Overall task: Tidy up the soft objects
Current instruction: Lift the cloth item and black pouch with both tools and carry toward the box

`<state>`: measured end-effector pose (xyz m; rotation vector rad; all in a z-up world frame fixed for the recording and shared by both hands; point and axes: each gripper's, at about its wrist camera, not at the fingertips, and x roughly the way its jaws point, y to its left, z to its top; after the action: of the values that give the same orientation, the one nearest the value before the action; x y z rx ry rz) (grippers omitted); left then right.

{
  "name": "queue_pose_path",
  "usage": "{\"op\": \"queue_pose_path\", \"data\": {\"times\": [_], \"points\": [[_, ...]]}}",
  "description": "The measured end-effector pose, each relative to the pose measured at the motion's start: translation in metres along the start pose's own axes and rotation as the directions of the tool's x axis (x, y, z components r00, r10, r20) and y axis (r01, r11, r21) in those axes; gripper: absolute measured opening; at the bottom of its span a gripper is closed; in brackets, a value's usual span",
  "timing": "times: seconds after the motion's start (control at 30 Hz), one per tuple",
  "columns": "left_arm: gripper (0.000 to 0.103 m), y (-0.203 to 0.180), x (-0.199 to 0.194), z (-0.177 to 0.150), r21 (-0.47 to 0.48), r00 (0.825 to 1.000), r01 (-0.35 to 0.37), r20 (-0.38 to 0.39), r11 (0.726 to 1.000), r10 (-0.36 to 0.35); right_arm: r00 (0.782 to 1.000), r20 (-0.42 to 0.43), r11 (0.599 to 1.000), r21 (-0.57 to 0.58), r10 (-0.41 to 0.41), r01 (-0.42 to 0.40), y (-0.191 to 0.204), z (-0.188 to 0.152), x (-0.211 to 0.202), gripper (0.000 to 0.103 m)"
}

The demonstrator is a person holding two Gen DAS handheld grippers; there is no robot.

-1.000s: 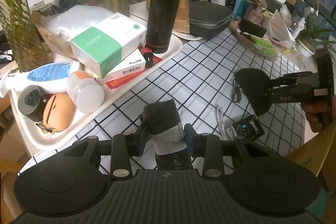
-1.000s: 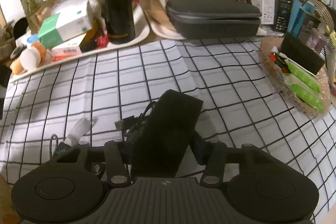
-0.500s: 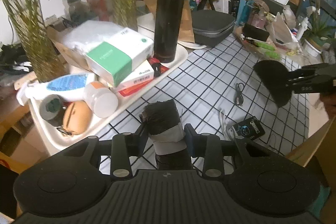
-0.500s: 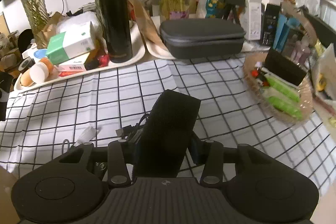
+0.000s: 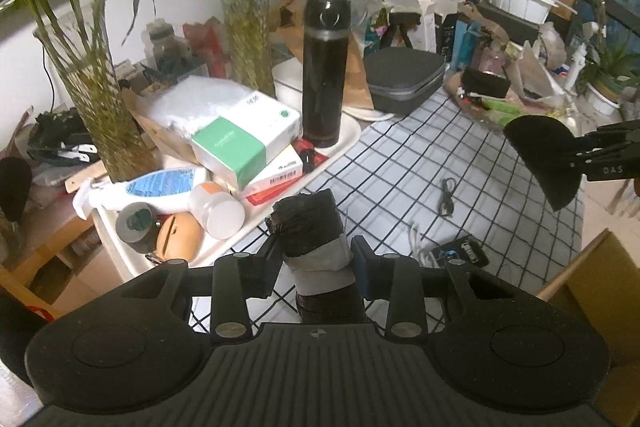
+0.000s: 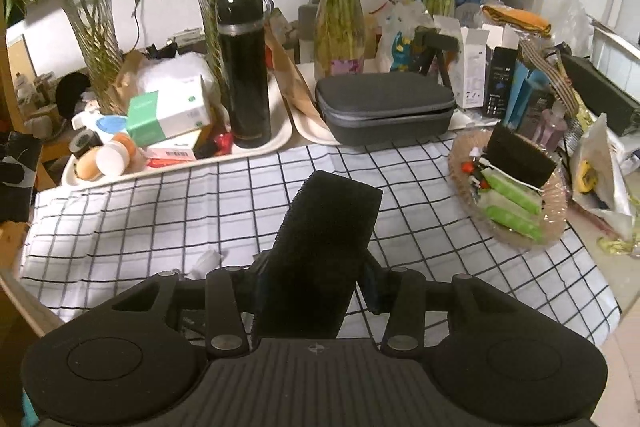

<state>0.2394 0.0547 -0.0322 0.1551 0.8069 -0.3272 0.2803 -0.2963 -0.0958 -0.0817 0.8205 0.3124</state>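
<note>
left tongs [image 5: 316, 259] clamped on one black roll [image 5: 310, 227] with grey band; right tongs [image 6: 314, 279] clamped on one black foam pad [image 6: 324, 243]; "das" readable on right tongs.

A lived-in home, by the look of its crowded table. A black-and-white checked tablecloth [image 6: 420, 227] covers the near part. At 11 o'clock a white tray [image 6: 280, 141] holds a black flask [image 6: 244, 67] and tissue packs [image 6: 168, 113]. Glass vases of lucky bamboo [image 6: 340, 27] stand at 12 o'clock, and small product boxes [image 6: 474, 73] and bags pile up at 1 o'clock.
</note>
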Motion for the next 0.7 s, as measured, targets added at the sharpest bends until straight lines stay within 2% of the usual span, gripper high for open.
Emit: {"op": "queue_pose_path", "data": {"times": [0.33,0.7], "points": [[0.036,-0.020,-0.053,0.007,-0.003,0.999,0.041,0.033,0.999,-0.040,0.999,0.035,1.000,0.026,0.006,-0.007,0.011,0.003,-0.062,0.047],[0.036,-0.049,-0.093,-0.002,0.002,0.993,0.116,0.022,0.993,-0.116,0.995,0.066,0.997,0.017,0.074,-0.075,0.035,-0.013,-0.128,0.048]]}}
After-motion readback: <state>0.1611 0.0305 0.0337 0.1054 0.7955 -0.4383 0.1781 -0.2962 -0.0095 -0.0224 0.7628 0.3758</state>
